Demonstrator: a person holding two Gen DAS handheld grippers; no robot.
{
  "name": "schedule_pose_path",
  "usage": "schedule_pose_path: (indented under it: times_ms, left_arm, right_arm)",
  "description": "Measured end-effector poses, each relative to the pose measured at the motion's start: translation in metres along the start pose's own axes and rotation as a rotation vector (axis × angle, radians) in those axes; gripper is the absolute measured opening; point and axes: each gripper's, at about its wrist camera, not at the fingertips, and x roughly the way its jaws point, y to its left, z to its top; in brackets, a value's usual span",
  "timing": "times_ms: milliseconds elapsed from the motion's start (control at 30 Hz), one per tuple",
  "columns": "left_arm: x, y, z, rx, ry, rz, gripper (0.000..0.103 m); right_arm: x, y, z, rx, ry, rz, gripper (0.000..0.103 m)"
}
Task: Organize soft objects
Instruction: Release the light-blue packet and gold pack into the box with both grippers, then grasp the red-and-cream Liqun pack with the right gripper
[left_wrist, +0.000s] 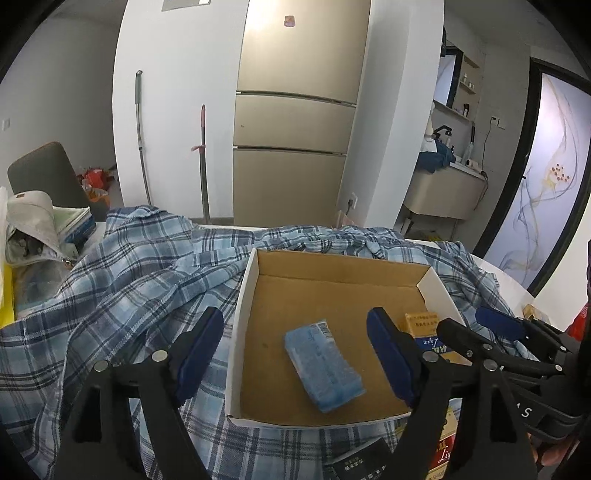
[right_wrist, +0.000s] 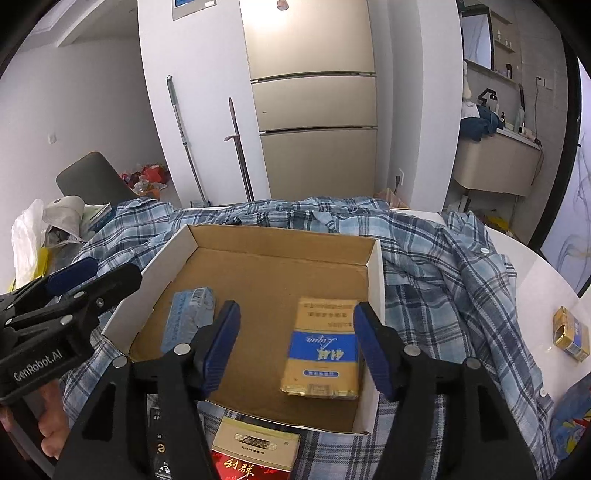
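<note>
Box (left_wrist: 243, 317) holds blue pack (left_wrist: 322, 367), gold pack (right_wrist: 322, 347) | left gripper (left_wrist: 295, 354) wide, empty | right gripper (right_wrist: 295, 345) spread, gripping nothing

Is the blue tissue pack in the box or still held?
In the box. The blue tissue pack lies flat on the cardboard box floor; the left gripper stands open, pads clear of it.

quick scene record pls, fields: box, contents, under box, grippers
box: open cardboard box, white outside, brown inside
contents: blue pack on its left side, gold-and-blue pack on its right side, apart
under box: blue plaid shirt spread over the table
left gripper: open, straddling the blue pack
right gripper: open, straddling the gold-and-blue pack
</note>
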Motion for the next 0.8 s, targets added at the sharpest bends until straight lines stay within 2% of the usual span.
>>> schedule_pose_path:
  times_ms: [367,500,700,767,800]
  left_arm:
    - [-0.02,-0.004,0.005,-0.004,-0.017,0.011,0.082]
    - [-0.04,-0.01,0.007,0.003,-0.05,0.025,0.082]
    - [-0.071,-0.016,-0.001,-0.001,-0.064,0.002,0.082]
    - [-0.085,-0.019,-0.006,0.012,-0.085,-0.01,0.082]
    - [-0.091,-0.021,-0.009,0.028,-0.093,-0.005,0.082]
  right_arm:
    - [-0.012,0.0,0.006,0.004,-0.028,-0.011,0.063]
    - [-0.032,0.004,0.013,0.001,-0.052,-0.009,0.063]
    - [-0.061,0.013,0.008,-0.013,-0.061,-0.015,0.063]
    - [-0.077,0.012,0.002,0.007,-0.083,-0.076,0.063]
    - [-0.085,0.011,0.0,0.01,-0.102,-0.071,0.063]
